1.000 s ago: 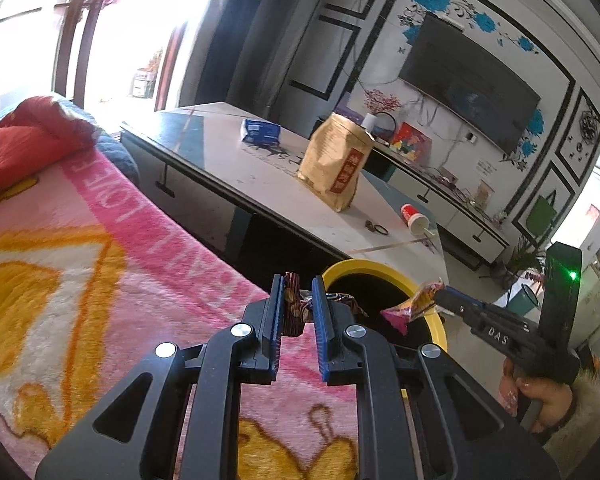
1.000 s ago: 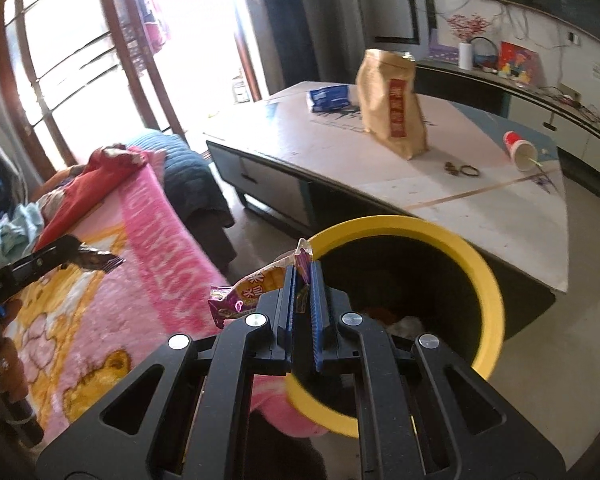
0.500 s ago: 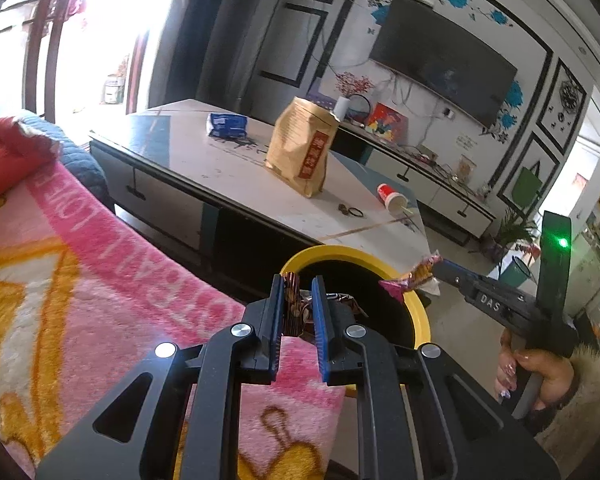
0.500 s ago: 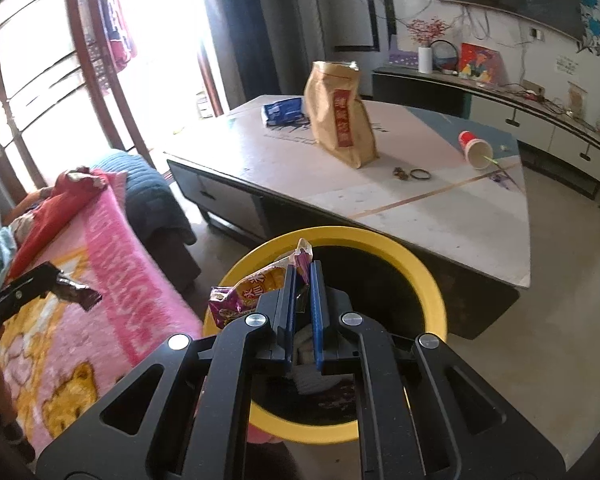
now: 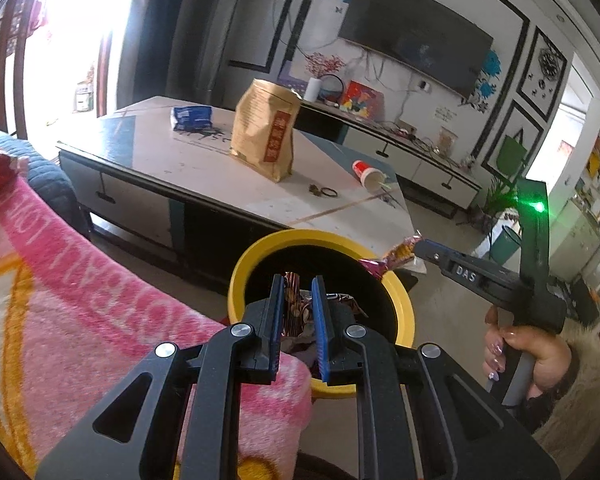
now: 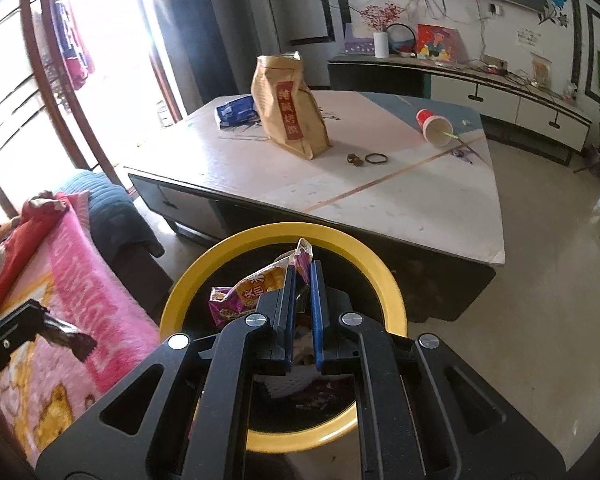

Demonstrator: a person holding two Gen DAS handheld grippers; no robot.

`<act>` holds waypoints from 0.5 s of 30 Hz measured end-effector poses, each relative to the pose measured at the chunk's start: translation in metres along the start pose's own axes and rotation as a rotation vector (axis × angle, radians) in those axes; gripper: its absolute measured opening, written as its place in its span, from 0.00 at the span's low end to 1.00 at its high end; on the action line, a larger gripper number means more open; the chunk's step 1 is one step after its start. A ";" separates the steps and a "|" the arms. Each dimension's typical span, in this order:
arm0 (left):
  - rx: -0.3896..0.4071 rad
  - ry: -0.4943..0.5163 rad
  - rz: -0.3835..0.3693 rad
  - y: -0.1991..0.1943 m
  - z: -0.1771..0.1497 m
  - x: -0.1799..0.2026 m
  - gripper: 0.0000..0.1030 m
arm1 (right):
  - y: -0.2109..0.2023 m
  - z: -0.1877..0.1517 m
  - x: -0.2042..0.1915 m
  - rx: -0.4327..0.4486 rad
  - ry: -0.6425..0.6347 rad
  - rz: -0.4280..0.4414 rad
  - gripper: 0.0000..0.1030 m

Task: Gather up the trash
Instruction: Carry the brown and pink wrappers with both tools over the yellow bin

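A yellow-rimmed trash bin (image 5: 244, 268) (image 6: 384, 276) stands on the floor between the sofa and the low table. My left gripper (image 5: 296, 284) is shut on a dark brown shiny wrapper (image 5: 294, 308), held over the bin's near rim. From the right wrist view that same wrapper (image 6: 70, 338) hangs at the far left, beside the bin. My right gripper (image 6: 302, 270) is shut on an orange and purple snack wrapper (image 6: 244, 294), which hangs over the bin's mouth; the left wrist view shows this wrapper (image 5: 392, 258) above the far rim. Some trash lies inside the bin.
A pink blanket (image 5: 60, 304) covers the sofa at left. On the low table (image 6: 380, 184) stand a brown paper bag (image 6: 290, 108), a blue packet (image 6: 236, 110) and a tipped red cup (image 6: 434, 126). A hand (image 5: 536, 352) holds the right gripper. Bare floor (image 6: 548, 264) lies right.
Both grippers moved toward the bin with their wrappers still held. The bin has grown larger and nearer in both views, and the right wrapper now hangs over its mouth.
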State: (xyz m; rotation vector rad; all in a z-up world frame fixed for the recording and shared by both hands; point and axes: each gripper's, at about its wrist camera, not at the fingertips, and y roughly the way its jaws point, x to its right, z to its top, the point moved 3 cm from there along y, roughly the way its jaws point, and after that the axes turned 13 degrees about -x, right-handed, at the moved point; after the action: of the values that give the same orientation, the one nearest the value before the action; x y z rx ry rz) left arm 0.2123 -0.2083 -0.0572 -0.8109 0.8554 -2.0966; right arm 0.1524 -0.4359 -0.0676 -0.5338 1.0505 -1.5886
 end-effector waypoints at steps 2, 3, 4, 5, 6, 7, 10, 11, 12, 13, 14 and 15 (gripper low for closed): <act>-0.010 0.014 -0.003 0.006 0.000 0.006 0.13 | 0.003 0.000 0.001 -0.006 0.004 -0.001 0.04; -0.015 0.019 -0.004 0.008 0.000 0.008 0.13 | 0.005 0.001 0.002 -0.009 0.008 -0.005 0.04; -0.020 0.027 -0.006 0.012 0.000 0.011 0.13 | 0.007 0.001 0.001 -0.012 0.011 -0.007 0.04; -0.024 0.033 -0.006 0.014 0.000 0.014 0.13 | 0.008 0.001 0.002 -0.015 0.013 -0.006 0.04; -0.032 0.040 -0.008 0.019 -0.001 0.017 0.13 | 0.010 0.001 0.003 -0.018 0.017 -0.009 0.04; -0.038 0.045 -0.008 0.022 -0.001 0.019 0.13 | 0.011 0.001 0.004 -0.020 0.021 -0.010 0.04; -0.054 0.058 -0.010 0.032 -0.003 0.025 0.13 | 0.014 0.001 0.007 -0.029 0.033 -0.008 0.04; -0.059 0.062 -0.009 0.035 -0.003 0.027 0.13 | 0.015 0.001 0.008 -0.033 0.037 -0.006 0.04; -0.066 0.065 -0.012 0.039 -0.004 0.029 0.13 | 0.017 0.001 0.009 -0.035 0.039 -0.005 0.04; -0.072 0.066 -0.014 0.042 -0.004 0.030 0.13 | 0.017 0.001 0.009 -0.037 0.040 -0.004 0.04; -0.079 0.068 -0.015 0.046 -0.005 0.032 0.13 | 0.019 0.001 0.010 -0.040 0.042 -0.004 0.04; -0.082 0.068 -0.016 0.047 -0.006 0.032 0.13 | 0.019 0.001 0.010 -0.042 0.043 -0.003 0.04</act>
State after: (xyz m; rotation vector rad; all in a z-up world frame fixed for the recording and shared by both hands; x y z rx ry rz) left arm 0.2080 -0.2568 -0.0882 -0.7952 0.9801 -2.1254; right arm 0.1610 -0.4457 -0.0850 -0.5316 1.1178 -1.5903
